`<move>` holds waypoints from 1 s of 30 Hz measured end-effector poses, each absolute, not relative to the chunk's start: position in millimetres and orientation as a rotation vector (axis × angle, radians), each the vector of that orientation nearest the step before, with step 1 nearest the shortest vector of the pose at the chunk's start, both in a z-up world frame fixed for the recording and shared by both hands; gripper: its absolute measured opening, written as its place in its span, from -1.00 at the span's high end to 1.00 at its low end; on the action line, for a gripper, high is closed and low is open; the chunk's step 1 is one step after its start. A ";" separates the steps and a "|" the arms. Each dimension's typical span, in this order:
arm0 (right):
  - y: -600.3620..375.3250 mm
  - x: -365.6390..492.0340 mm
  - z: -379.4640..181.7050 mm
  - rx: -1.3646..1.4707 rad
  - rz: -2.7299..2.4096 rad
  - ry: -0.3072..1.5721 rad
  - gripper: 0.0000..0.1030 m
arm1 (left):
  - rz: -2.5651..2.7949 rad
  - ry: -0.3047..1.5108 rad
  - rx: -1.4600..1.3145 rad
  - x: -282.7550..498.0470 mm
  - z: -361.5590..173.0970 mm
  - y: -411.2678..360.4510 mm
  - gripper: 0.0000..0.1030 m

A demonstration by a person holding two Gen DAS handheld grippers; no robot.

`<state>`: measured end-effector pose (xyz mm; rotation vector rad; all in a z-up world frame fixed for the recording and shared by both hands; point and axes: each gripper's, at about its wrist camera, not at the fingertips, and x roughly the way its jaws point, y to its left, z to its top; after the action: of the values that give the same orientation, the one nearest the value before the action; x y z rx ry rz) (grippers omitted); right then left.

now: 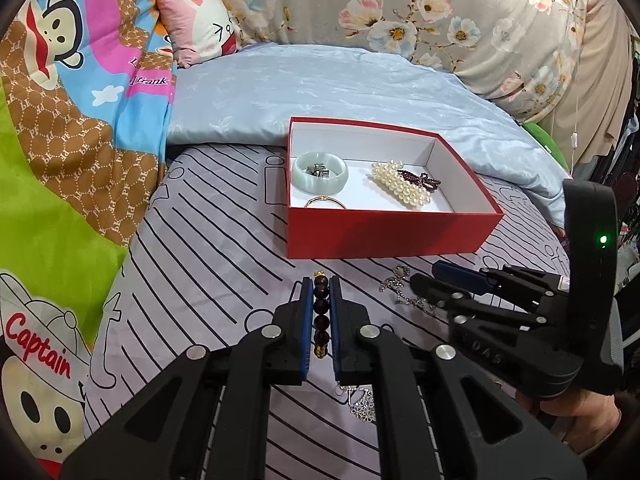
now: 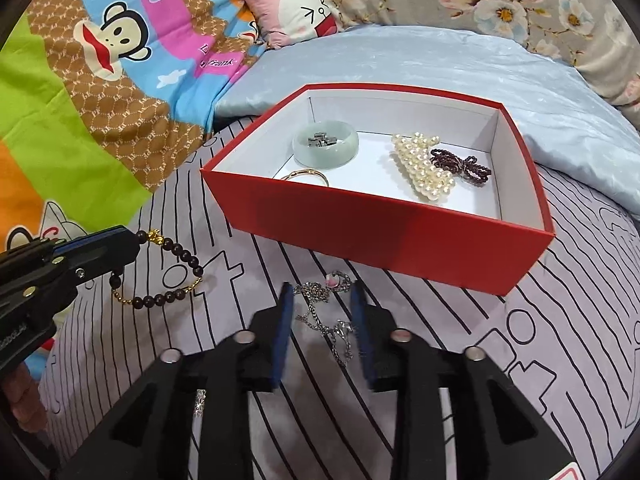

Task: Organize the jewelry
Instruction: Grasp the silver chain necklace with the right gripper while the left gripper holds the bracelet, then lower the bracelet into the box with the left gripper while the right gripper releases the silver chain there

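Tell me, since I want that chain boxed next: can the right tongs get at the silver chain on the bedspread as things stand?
Probably yes. The right tongs are open with the silver chain lying between their fingers, nothing covering it. The left tongs, shut on the bead bracelet, sit off to the side.

A pink rabbit cushion point(image 1: 200, 24) leans between cartoon monkey quilt point(image 1: 72, 120) and floral bedding point(image 1: 440, 12).

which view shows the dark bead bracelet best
The right wrist view: the dark bead bracelet shows nearly its whole loop on the sheet, one end pinched in the left tongs. The left wrist view shows only a short run of beads between its fingers.
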<state>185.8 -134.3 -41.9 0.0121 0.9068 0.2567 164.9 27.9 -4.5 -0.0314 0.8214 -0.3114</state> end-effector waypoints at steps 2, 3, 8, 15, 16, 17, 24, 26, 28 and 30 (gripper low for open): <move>-130.2 187.5 -45.0 -0.005 0.255 0.911 0.24 | -0.310 0.824 -0.031 164.8 -5.2 27.7 0.86; -128.3 189.3 -47.2 -0.011 0.256 0.918 0.24 | -0.312 0.827 -0.032 165.0 -5.8 27.6 0.86; -119.6 199.6 -64.1 -0.043 0.257 0.957 0.26 | -0.311 0.835 -0.033 166.2 -9.4 28.3 0.86; -120.2 202.5 -67.1 -0.037 0.257 0.963 0.92 | -0.314 0.839 -0.031 167.2 -10.8 28.9 0.86; -121.3 201.5 -66.7 -0.033 0.255 0.961 0.94 | -0.315 0.839 -0.031 167.1 -10.5 28.8 0.86; -122.3 200.4 -65.7 -0.028 0.252 0.959 0.94 | -0.317 0.838 -0.030 167.0 -10.3 28.6 0.86; -138.3 181.7 -35.4 0.024 0.245 0.892 0.94 | -0.321 0.820 -0.031 167.2 -1.3 28.5 0.86; -143.2 177.5 -21.6 0.029 0.240 0.865 0.95 | -0.327 0.810 -0.028 166.2 3.3 27.0 0.86; -149.0 173.1 -6.6 0.038 0.237 0.835 0.95 | -0.332 0.801 -0.025 165.4 8.2 25.1 0.87; -154.3 170.3 8.8 0.040 0.235 0.808 0.95 | -0.338 0.787 -0.023 165.4 14.2 22.9 0.87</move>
<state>170.3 -154.3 8.8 0.0395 0.8075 0.2350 165.4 22.9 14.2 -0.0227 0.7870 -0.3383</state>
